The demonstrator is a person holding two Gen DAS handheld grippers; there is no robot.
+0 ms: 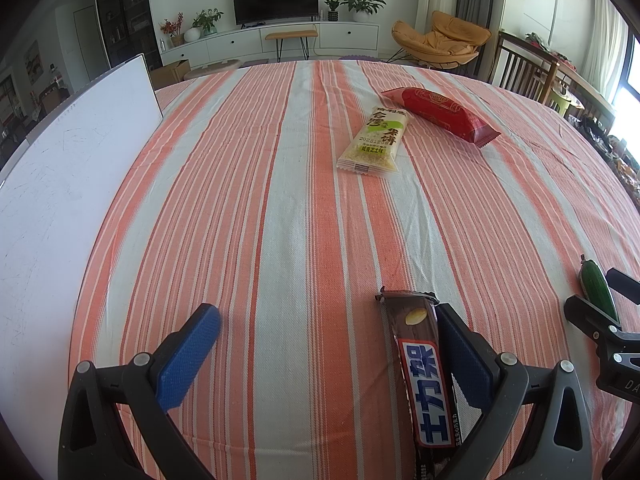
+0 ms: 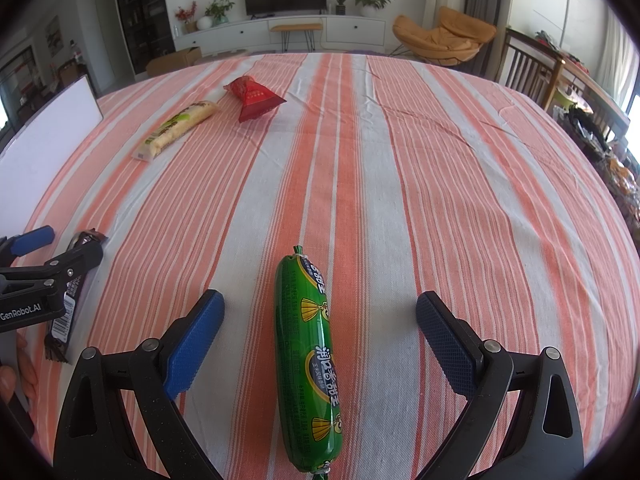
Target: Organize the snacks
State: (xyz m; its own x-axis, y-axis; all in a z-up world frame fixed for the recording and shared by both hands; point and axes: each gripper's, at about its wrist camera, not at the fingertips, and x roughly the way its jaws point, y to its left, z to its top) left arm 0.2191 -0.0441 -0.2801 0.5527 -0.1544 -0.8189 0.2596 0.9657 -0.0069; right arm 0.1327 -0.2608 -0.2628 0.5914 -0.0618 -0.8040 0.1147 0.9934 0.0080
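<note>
- Straddling the green sausage (image 2: pixel 308 360), the right gripper (image 2: pixel 320 340) is spread wide, with neither blue pad touching the wrapper.
- The sausage is laid on the striped tablecloth (image 2: pixel 440 184) with its long axis running straight away from the camera, parallel to the fingers; one crimped tip points toward the far edge of the table.
- A good grasp is judged to call for closing across the short width at mid-length, so that the rounded, slick casing is not squeezed out forward.
- The left gripper (image 1: pixel 328 344) is also spread wide; the brown chocolate bar (image 1: pixel 424 376) is seen lying close against the inner face of its right pad, though contact cannot be confirmed.
- The bar's long axis is likewise pointed away from the camera, slightly angled; centring is advised before closing.
- Farther off, a rice cracker pack (image 1: pixel 374 140) and a red packet (image 1: pixel 444 114) are left side by side, near a white board (image 1: pixel 68 184).
</note>
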